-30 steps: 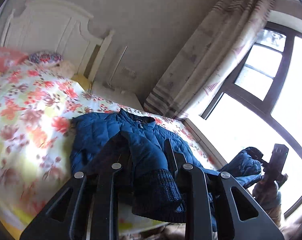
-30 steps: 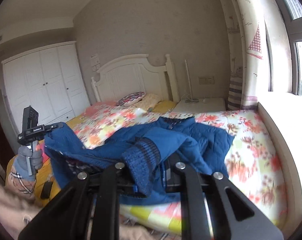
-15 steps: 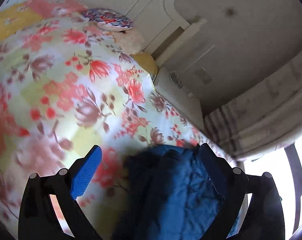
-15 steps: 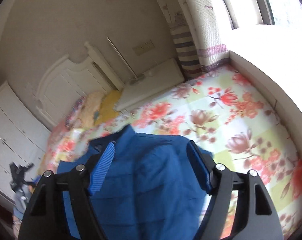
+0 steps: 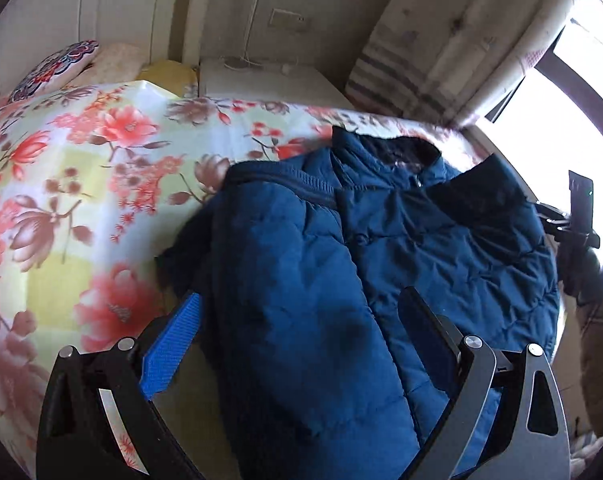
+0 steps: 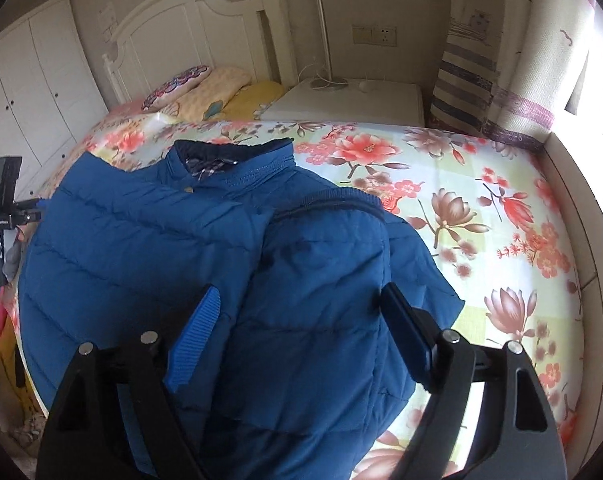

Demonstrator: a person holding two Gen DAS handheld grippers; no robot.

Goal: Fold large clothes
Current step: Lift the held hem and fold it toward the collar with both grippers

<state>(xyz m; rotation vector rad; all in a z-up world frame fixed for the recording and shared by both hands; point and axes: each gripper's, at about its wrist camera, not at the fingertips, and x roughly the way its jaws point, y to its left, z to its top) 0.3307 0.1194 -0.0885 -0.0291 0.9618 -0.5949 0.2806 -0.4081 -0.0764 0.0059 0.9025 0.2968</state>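
Jacket (image 6: 205, 248): I see it lying on the floral bed (image 6: 501, 208), collar far, both sleeves folded over the front.
Left gripper (image 5: 297, 320): wide, jaws just opened, nothing pinched, jacket beneath.
Right gripper (image 6: 301, 312): wide, jaws just been opening, over a folded sleeve, pads clear.
Pillows (image 6: 205, 88): far, by the headboard.

Jacket (image 6: 205, 248): quilted matt cloth, ribbed knit trim.
Bedspread (image 6: 481, 208): smooth floral cloth.
Headboard (image 6: 189, 28): painted white wood.
Gripper pads (image 6: 195, 340): ribbed blue.
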